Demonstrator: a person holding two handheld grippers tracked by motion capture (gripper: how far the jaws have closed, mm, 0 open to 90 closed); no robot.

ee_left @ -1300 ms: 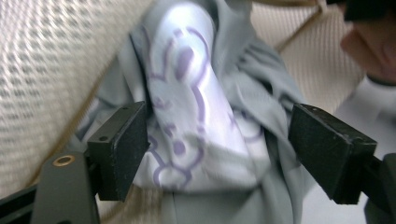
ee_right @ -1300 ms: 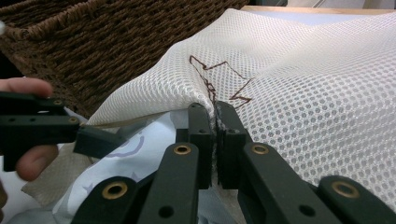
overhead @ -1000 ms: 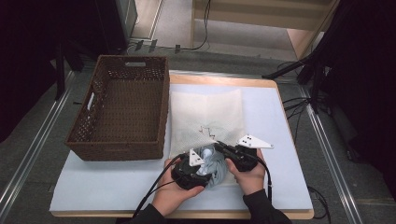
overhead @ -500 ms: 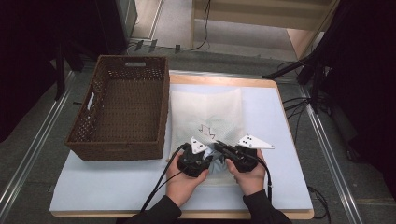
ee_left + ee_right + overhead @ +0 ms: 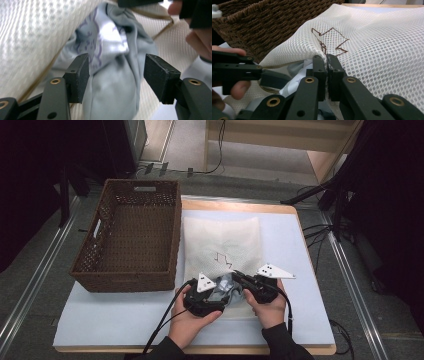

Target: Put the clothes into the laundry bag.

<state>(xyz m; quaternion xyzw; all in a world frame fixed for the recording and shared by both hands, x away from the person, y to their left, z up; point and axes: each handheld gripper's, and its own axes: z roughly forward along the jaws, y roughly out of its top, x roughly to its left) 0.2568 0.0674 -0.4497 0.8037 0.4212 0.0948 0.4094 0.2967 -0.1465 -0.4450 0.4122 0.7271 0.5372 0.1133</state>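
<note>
Centrally, a pale grey-blue cloth [image 5: 112,82] with faint purple markings lies bunched at the near edge of the table, at the mouth of a white mesh bag [image 5: 222,240]. The cloth sits partly under the bag's lifted edge; how far inside it reaches is not clear from the blurred left gripper view.

Left gripper [image 5: 116,75]: jaws stand apart on either side of the bunched cloth, neither pad visibly pressing it.

Right gripper [image 5: 326,58]: jaws closed together on the mesh bag's edge, raising that edge just below a brown zigzag mark [image 5: 329,40] on the mesh. In the high view both grippers sit close together at the bag's near end, each held in a hand.

The mesh bag lies flat on a light blue mat [image 5: 300,250] covering the table. A brown wicker basket [image 5: 131,237] stands on the left of the table, its side just beside the bag.
</note>
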